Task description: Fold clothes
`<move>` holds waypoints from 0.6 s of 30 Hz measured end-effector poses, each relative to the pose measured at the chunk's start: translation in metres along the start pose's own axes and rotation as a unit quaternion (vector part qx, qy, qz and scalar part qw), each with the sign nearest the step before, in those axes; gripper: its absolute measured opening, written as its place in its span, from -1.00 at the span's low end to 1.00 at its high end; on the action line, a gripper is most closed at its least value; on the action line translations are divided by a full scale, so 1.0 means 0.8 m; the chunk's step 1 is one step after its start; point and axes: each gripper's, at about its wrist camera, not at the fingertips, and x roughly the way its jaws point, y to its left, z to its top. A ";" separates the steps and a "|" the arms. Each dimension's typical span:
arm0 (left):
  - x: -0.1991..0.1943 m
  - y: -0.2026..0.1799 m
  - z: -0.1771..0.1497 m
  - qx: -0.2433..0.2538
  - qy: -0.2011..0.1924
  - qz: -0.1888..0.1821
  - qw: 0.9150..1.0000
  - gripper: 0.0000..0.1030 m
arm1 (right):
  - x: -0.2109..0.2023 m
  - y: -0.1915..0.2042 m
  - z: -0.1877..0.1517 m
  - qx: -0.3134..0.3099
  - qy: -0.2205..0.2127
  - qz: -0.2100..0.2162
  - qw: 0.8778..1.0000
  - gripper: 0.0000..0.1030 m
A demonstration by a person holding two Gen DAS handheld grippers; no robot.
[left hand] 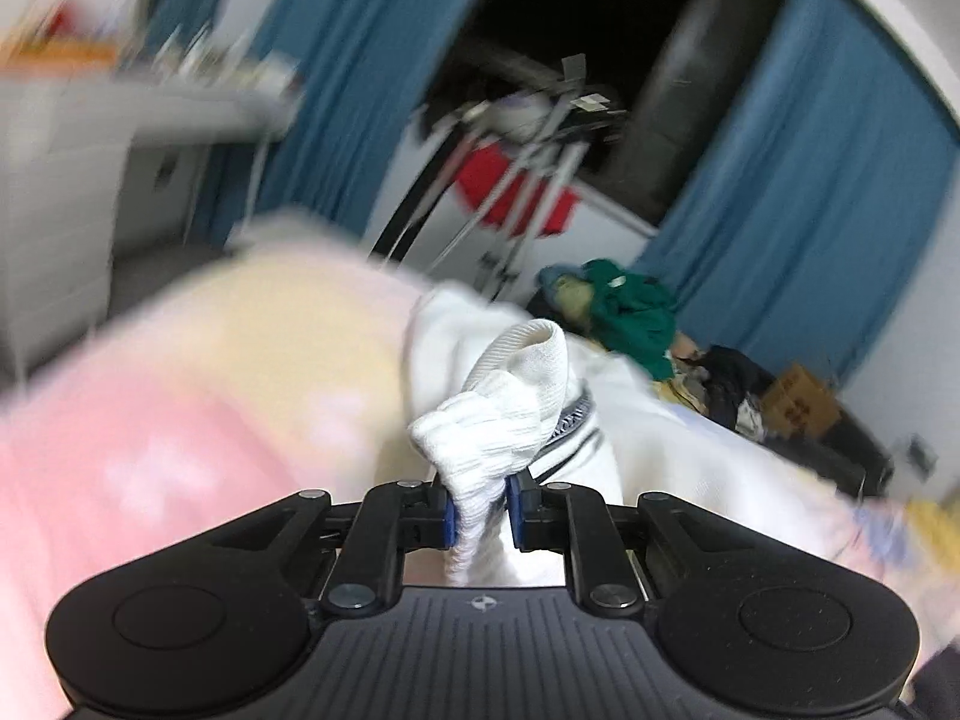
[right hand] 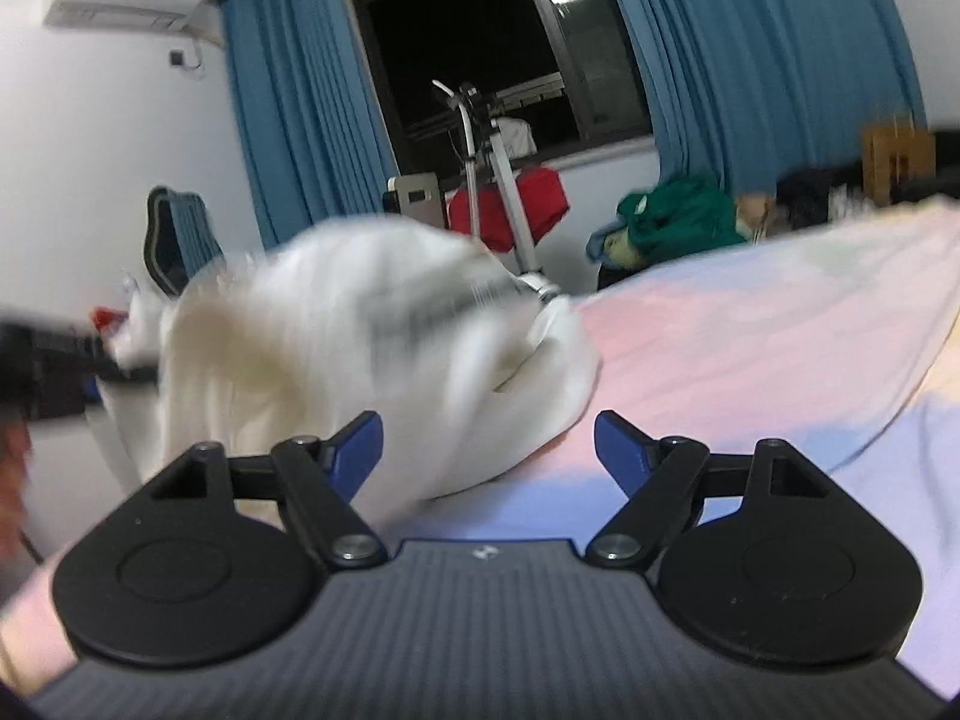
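The white garment (right hand: 372,348) lies bunched on the pastel bedsheet (right hand: 750,324), its bulk at about ten o'clock of the right gripper (right hand: 487,444); it is crumpled, not flat, with a grey-striped band showing near its top edge; the blur suggests it is being dragged or shaken. The left gripper (left hand: 480,510) has its blue pads pinched tight on a ribbed cuff or hem (left hand: 510,402) of that garment, which rises at twelve o'clock between the fingers; gripping a finished edge likely gives a firm handle for pulling the cloth out straight. The right gripper stands wide apart and holds nothing; it seems poised low over the sheet to catch another edge.

The left wrist view shows the pinch and the ribbing up close, but little of the garment's shape; the right wrist view shows the whole heap, and the left gripper at nine o'clock, though too blurred to read its hold. Both show a green pile of clothes (right hand: 678,216) beyond the bed, before blue curtains (right hand: 750,60).
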 end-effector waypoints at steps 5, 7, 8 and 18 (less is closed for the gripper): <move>-0.002 0.046 -0.002 -0.071 0.040 -0.011 0.997 -0.66 | 0.001 0.011 -0.002 0.068 0.028 0.034 0.997 0.58; -0.005 0.061 0.002 -0.077 0.043 -0.009 0.996 -0.65 | 0.008 0.014 -0.007 0.091 0.047 0.026 0.994 0.58; -0.003 0.068 0.002 -0.081 0.049 -0.003 0.996 -0.65 | 0.013 0.014 -0.011 0.101 0.058 0.016 0.993 0.59; 0.014 0.128 0.006 -0.163 0.094 0.015 0.982 -0.63 | 0.057 -0.034 -0.049 0.222 0.162 -0.009 0.962 0.61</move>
